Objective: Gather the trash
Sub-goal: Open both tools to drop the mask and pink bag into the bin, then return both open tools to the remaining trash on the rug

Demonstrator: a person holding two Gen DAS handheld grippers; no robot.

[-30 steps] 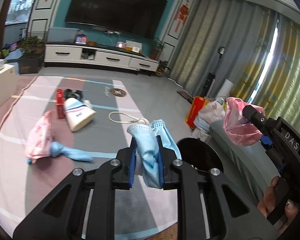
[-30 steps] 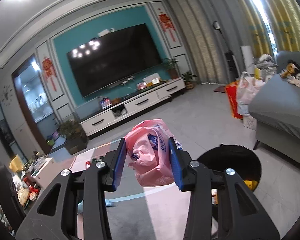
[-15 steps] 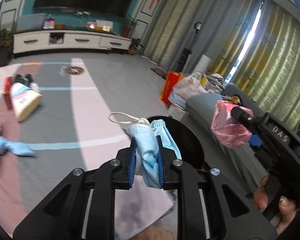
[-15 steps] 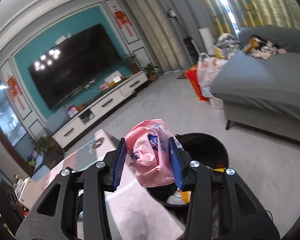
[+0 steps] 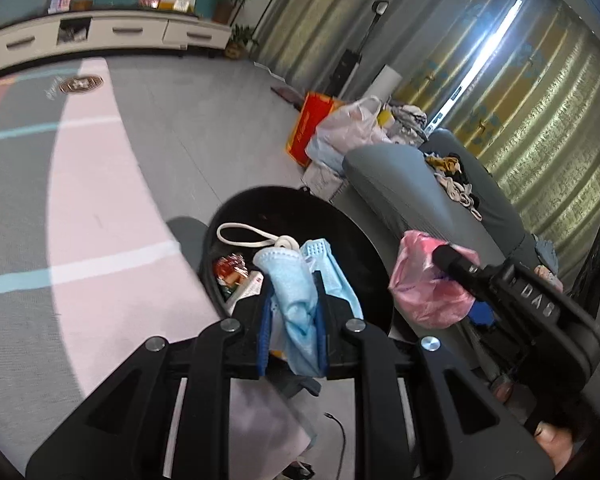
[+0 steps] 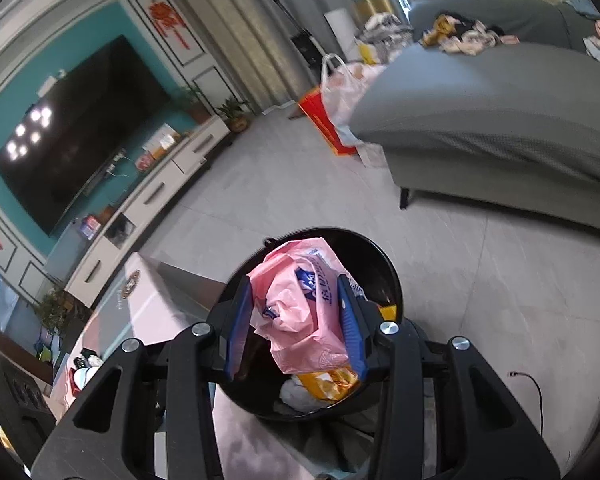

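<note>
Left gripper pinched tight on a crumpled blue face mask, white ear loop curling up-left of the pads, low in the centre of the left wrist view and directly in front of the open mouth of the black trash bin. Right gripper clamped on a scrunched pink plastic bag, bottom centre of the right wrist view, over that same bin, with yellow and white rubbish visible inside below the bag. Same pink bag at right of the left wrist view, beside the bin rim, grey sofa at upper right.
</note>
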